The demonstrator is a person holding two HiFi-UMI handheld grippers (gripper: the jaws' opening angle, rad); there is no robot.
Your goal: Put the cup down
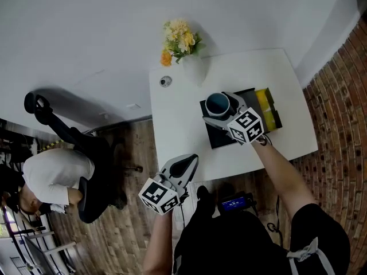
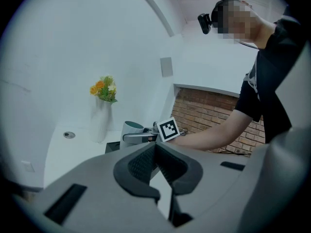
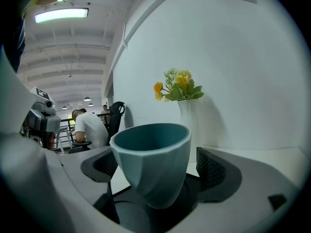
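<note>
Right claw (image 3: 156, 173) spread around teal cup (image 3: 150, 154)

Teal faceted cup (image 1: 218, 103), upright, on black tray (image 1: 221, 137)

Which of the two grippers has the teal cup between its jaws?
The right gripper: its jaws stand open on either side of the teal cup. The left gripper is shut on nothing, well away from the cup.

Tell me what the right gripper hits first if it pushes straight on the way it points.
The teal cup, which sits right between the right gripper's open jaws. The white vase seems to stand farther behind it.
</note>
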